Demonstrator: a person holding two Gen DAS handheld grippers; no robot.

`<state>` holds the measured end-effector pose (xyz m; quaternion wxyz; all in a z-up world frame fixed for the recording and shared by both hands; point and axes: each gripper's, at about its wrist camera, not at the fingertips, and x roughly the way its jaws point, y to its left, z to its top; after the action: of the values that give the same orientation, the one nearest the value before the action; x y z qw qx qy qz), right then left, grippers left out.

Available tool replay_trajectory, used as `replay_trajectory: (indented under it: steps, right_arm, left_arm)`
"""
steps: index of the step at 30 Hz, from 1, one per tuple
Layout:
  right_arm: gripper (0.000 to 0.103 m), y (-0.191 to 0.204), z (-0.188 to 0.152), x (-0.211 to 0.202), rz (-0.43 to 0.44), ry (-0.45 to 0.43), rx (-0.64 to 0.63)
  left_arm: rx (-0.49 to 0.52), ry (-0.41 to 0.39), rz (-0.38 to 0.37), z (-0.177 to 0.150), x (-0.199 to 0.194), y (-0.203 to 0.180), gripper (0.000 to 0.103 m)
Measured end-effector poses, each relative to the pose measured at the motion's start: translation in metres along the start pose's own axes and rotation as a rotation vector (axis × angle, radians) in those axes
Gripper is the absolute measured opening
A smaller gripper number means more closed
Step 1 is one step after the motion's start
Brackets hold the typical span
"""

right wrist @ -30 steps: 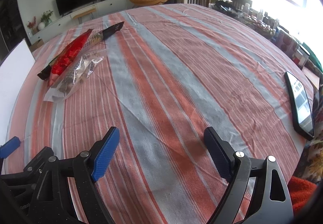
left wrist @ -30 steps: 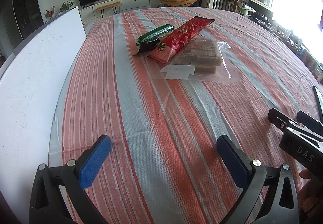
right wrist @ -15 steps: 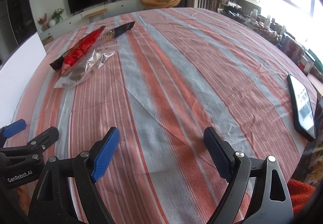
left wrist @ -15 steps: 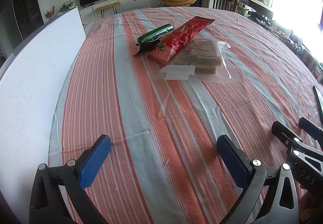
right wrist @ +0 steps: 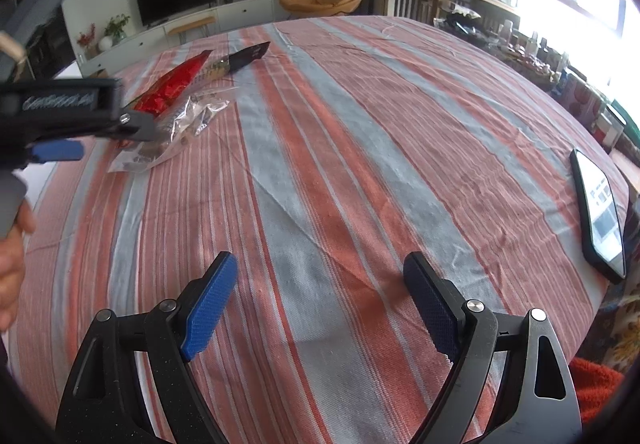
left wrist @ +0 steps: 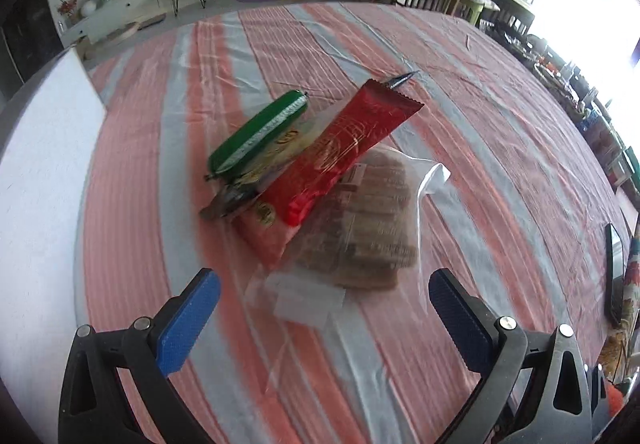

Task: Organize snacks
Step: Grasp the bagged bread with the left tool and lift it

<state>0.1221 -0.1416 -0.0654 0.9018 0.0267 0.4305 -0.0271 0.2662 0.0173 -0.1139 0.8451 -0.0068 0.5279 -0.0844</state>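
Currently: left gripper (left wrist: 324,304) wide open, empty, just short of the snack pile on the striped tablecloth (left wrist: 480,148). Clear bag of biscuits (left wrist: 372,232) nearest; red packet (left wrist: 344,152) overlapping it; green packet (left wrist: 258,132) beside. Right gripper (right wrist: 320,296) wide open, empty, over bare cloth. Phone (right wrist: 600,212) near the right edge.
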Motion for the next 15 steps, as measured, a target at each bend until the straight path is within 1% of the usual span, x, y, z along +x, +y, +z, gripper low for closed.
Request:
replay_trajectory:
  steps: [1,2,4,6,8,9,10,11,13,15]
  right_arm:
    - [0.088,0.000,0.000,0.000,0.003,-0.001,0.002]
    - [0.088,-0.001,0.000,-0.001,0.006,-0.003,0.007]
    - [0.088,-0.002,0.000,-0.001,0.009,-0.005,0.014]
    - [0.088,-0.001,0.000,0.000,0.003,-0.003,0.015]
    - [0.088,0.000,0.001,0.001,-0.008,0.001,0.011]
    - [0.088,0.001,0.001,0.001,-0.013,0.004,0.008]
    - [0.088,0.001,0.002,0.001,-0.015,0.005,0.010]
    - [0.088,0.001,0.002,0.001,-0.015,0.005,0.014]
    - [0.088,0.000,0.002,0.001,-0.017,0.006,0.020]
    - [0.088,-0.001,0.003,0.001,-0.018,0.005,0.029]
  left_arm:
    - [0.017,0.026,0.009,0.007,0.011,-0.006,0.103]
    - [0.030,0.036,0.016,0.012,0.018,-0.011,0.103]
    - [0.025,0.039,0.011,0.016,0.026,-0.014,0.103]
    - [-0.018,0.004,-0.004,0.012,0.023,-0.009,0.092]
    - [-0.042,-0.041,-0.034,-0.001,0.013,-0.005,0.077]
    - [-0.025,-0.051,-0.031,-0.009,0.005,-0.006,0.075]
    - [-0.007,-0.048,-0.039,-0.019,-0.001,-0.009,0.064]
    - [0.016,-0.046,-0.027,-0.031,-0.010,-0.012,0.056]
    - [0.049,-0.015,-0.015,-0.061,-0.026,-0.016,0.049]
    - [0.073,0.037,-0.030,-0.090,-0.037,-0.015,0.049]
